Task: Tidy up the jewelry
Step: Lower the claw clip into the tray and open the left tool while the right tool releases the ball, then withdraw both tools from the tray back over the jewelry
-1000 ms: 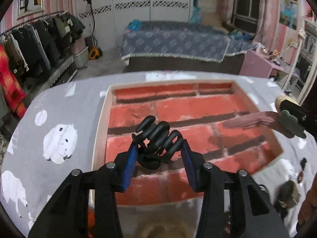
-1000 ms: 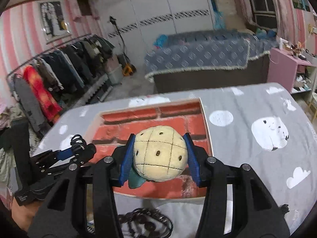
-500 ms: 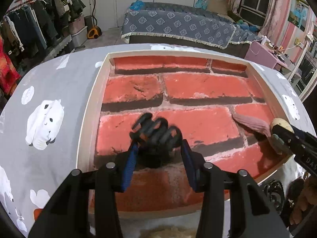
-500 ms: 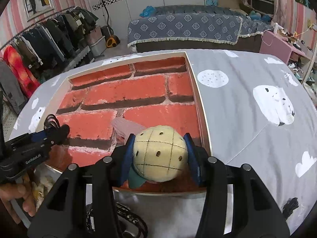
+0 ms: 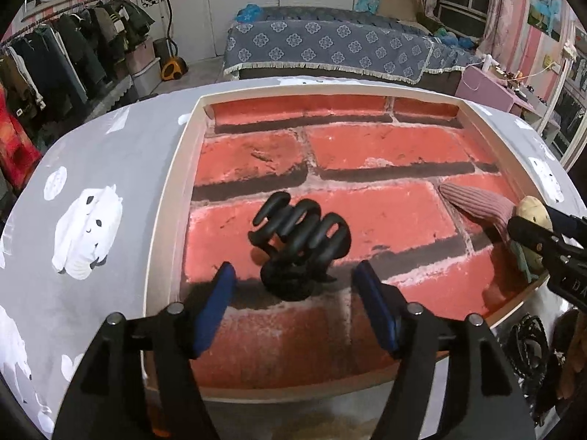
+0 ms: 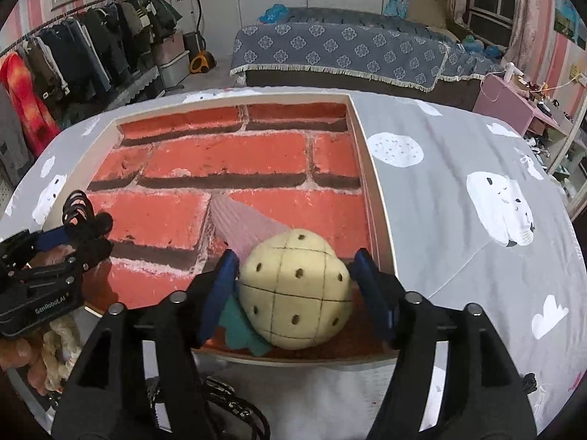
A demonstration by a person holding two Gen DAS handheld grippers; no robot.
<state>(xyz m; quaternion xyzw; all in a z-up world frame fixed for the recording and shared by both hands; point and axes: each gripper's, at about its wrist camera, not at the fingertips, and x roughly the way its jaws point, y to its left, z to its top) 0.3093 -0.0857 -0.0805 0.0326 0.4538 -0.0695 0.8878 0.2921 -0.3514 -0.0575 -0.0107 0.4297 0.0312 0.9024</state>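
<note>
Hand-held grippers (image 5: 293, 286) (image 6: 291, 282) tilt down, jaws just opened, over tray (image 5: 165, 220).

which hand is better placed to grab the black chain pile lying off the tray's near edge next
Right. Its open gripper has just released the cream plush ornament in the brick-patterned tray, and the black chain pile lies just under it. The left gripper sits farther away, around the black claw hair clip.
</note>
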